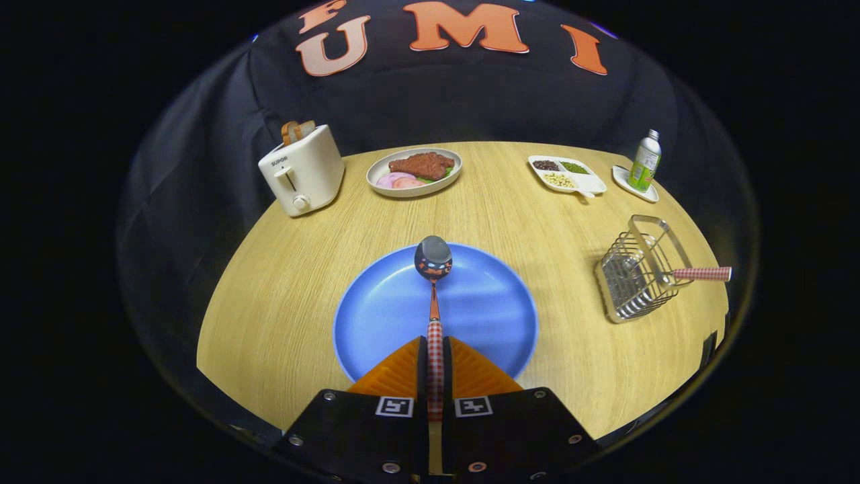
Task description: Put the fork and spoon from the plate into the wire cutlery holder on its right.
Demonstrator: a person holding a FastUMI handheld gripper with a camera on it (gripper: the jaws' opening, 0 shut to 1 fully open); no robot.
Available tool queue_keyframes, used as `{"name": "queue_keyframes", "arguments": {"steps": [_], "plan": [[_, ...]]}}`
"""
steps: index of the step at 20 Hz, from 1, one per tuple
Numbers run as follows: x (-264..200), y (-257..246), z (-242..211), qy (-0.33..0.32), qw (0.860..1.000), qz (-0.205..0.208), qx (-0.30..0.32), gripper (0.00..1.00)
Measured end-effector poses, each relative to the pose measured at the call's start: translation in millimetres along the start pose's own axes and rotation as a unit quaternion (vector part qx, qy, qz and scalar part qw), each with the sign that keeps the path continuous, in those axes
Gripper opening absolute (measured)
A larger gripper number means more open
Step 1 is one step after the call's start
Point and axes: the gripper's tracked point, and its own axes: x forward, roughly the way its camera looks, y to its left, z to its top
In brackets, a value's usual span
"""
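Note:
My gripper [435, 346] is shut on the checked handle of the spoon [433, 258]. The spoon points straight ahead from between my fingers, its shiny bowl raised over the blue plate [376, 316]. That plate lies right under and ahead of my fingers. To the right of the plate stands the wire cutlery holder [635, 269]. A checked handle [702, 273], which looks like the fork's, sticks out of the holder to the right.
Beyond the plate, at the back of the wooden table [282, 282], are a white toaster [302, 169] with bread, a dish of meat and ham [414, 171], a divided snack tray [566, 174] and a green bottle [645, 161] on a small saucer.

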Motion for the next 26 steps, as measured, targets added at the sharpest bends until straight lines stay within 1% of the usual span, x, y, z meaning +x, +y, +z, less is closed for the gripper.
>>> {"name": "queue_keyframes", "arguments": {"steps": [4,9,13,18,21,26], "plan": [[-20.5,-38.7,20.2,0.003,1.000,-0.008,0.013,0.08],[-45.9,-93.5,43.1,0.004,1.000,-0.029,0.007,0.08],[-63.1,-129.9,51.0,0.019,0.999,-0.033,-0.003,0.08],[-80.9,-169.1,54.9,0.060,0.997,-0.031,-0.031,0.08],[-91.2,-193.8,58.9,0.087,0.994,-0.037,-0.058,0.08],[-99.9,-211.9,58.7,0.141,0.986,-0.028,-0.081,0.08]]}}
